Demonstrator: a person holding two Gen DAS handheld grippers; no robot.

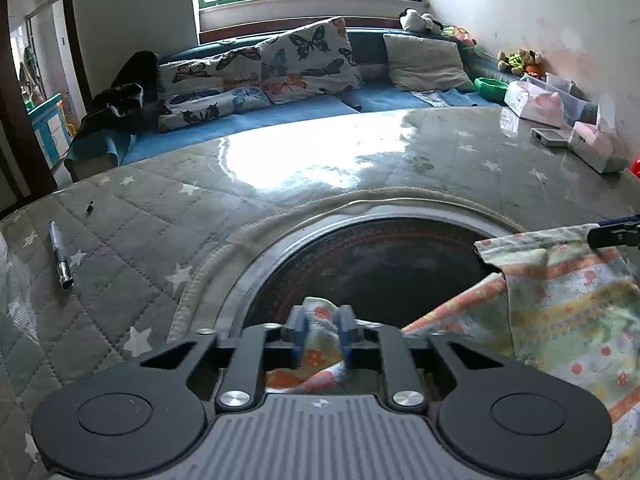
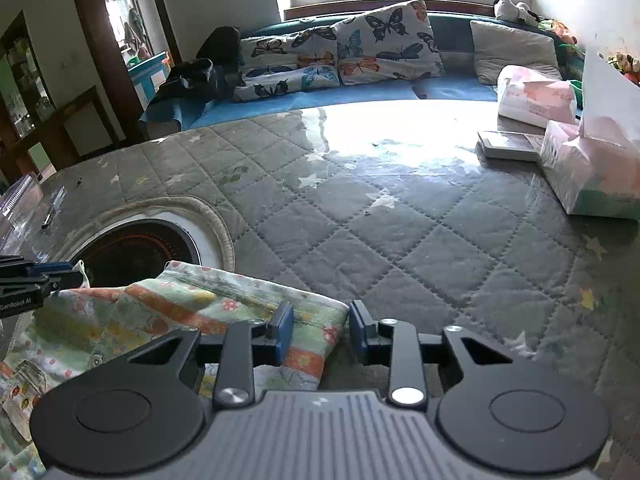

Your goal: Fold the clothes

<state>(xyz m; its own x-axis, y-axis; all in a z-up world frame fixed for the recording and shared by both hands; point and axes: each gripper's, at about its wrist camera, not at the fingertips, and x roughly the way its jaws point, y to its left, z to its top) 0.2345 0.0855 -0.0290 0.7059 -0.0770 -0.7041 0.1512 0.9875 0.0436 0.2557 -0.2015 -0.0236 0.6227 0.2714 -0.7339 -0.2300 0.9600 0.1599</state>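
Note:
A small garment (image 1: 568,312) printed in orange, green and yellow stripes lies on the quilted table, partly over a round dark opening (image 1: 380,264). My left gripper (image 1: 322,332) is shut on a bunched corner of it, the cloth squeezed between the blue pads (image 1: 296,334). In the right wrist view the garment (image 2: 160,312) spreads to the lower left. My right gripper (image 2: 320,334) straddles its right corner with the jaws apart; the cloth lies flat between the pads (image 2: 362,336), unpinched. The right gripper's tip (image 1: 612,234) shows at the left view's right edge, the left gripper (image 2: 40,276) at the right view's left edge.
A grey star-print quilt under clear plastic (image 2: 400,240) covers the table. A pen (image 1: 60,256) lies at the left. Tissue packs (image 2: 536,98) (image 2: 592,168) and a flat box (image 2: 508,146) stand at the far right. Behind is a blue sofa with butterfly pillows (image 1: 308,60).

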